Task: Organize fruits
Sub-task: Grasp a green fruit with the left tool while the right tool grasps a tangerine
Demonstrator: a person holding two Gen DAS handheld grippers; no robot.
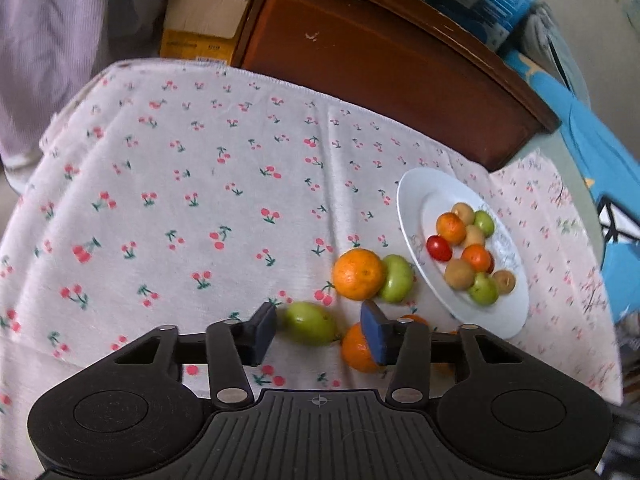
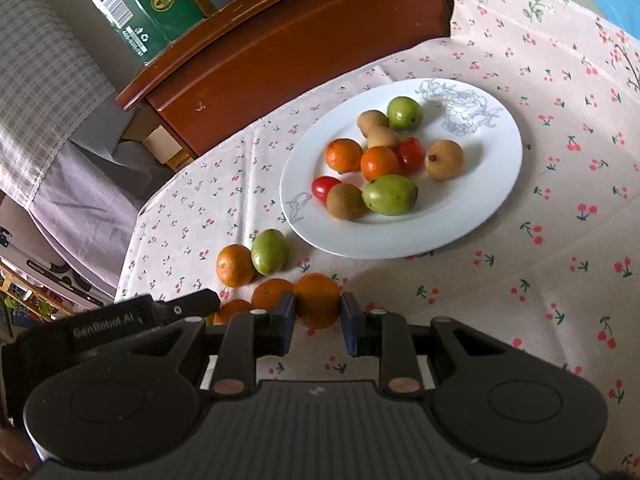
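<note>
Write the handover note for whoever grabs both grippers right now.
Left gripper: open, jaws either side of a green fruit on the cloth, not closed on it.
Right gripper: pads around an orange; whether it grips is unclear.
Plate: holds ten small fruits already.
Left on the tablecloth: another orange touching a second green fruit, plus two oranges by the left gripper, and.
Next: probably move these onto the plate.
</note>
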